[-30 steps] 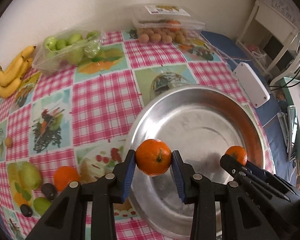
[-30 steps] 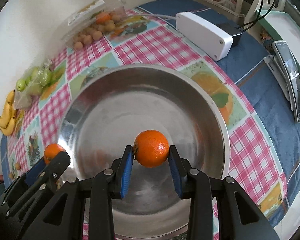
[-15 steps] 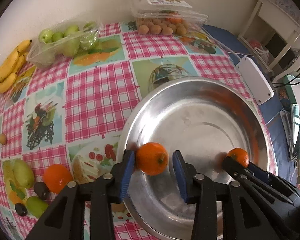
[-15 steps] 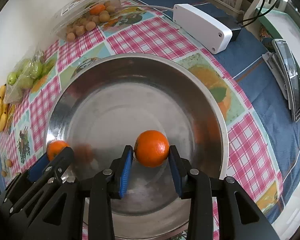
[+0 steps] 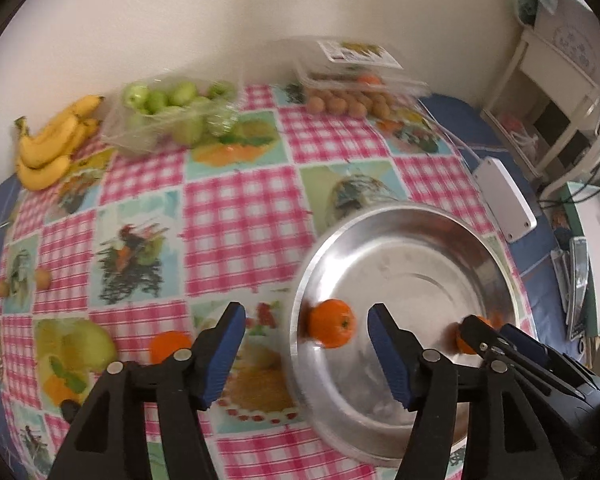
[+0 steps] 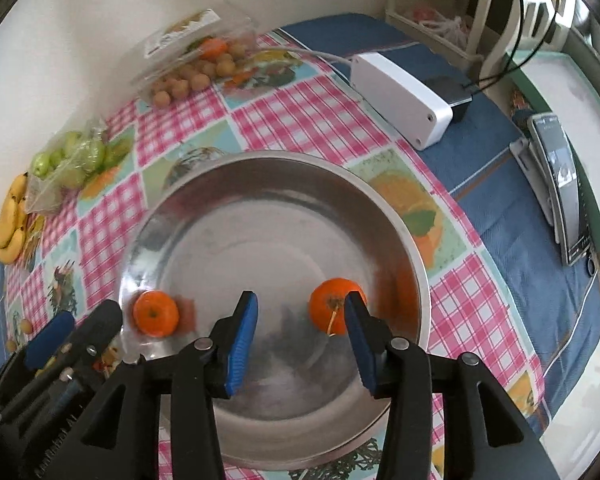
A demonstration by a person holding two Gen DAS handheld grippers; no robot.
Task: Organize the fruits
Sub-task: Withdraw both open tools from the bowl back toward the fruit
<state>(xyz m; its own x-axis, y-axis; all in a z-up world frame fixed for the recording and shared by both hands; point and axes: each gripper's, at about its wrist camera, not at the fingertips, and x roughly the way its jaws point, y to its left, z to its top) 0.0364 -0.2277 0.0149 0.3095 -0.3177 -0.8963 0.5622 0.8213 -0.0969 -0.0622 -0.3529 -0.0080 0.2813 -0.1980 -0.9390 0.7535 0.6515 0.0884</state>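
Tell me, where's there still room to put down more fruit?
Most of the bowl is bare: its whole middle and far side, beyond the two oranges. The cloth between bowl, bananas and apples is free too. The wall edge is crowded with fruit packs.

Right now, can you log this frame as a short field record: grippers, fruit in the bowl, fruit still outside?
left gripper: open, empty
right gripper: open, empty
metal bowl: holds two oranges, left orange and right orange
loose orange: on the tablecloth, outside the bowl
bananas: far edge, by the wall
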